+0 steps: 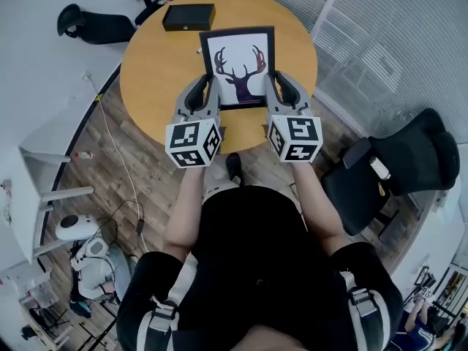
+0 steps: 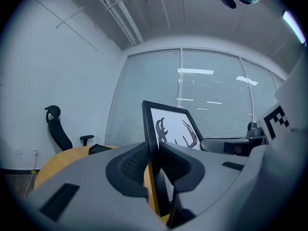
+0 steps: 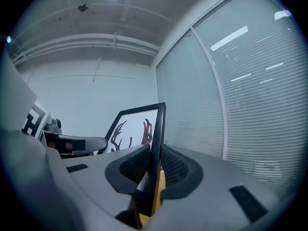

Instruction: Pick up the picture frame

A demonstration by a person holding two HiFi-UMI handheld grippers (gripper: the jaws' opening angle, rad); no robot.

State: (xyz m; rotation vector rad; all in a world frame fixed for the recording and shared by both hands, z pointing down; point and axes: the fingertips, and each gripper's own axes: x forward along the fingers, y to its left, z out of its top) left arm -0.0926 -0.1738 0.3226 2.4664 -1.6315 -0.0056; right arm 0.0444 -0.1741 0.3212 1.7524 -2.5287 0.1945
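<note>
Over the near half of the round tabletop (image 1: 150,68), the picture frame (image 1: 238,64) sits between both grippers, its deer-antler print facing up toward the person. The left gripper (image 1: 208,92) pinches the frame's left rail and the right gripper (image 1: 273,90) pinches the right rail, both low on the frame near its bottom corners. Each gripper view shows the black rail wedged upright between the two ribbed pads, which press on it from either side, so both grips look firm rather than loose.

In the gripper views the frame's top edge stands against the window blinds (image 3: 250,81), with the wood of the tabletop showing only lower down. That suggests the frame is raised and tipped, not lying flat, though no view shows a plain gap under its bottom edge. A small black box (image 1: 189,17) lies on the far side of the tabletop, well apart from the frame.

The step in hand appears to be the lift itself, with the grasp made and the frame carried by both hands. The next move calls for raising the two grippers together at the same pace. If they drift apart or closer, the frame could twist or slip from the pads.
</note>
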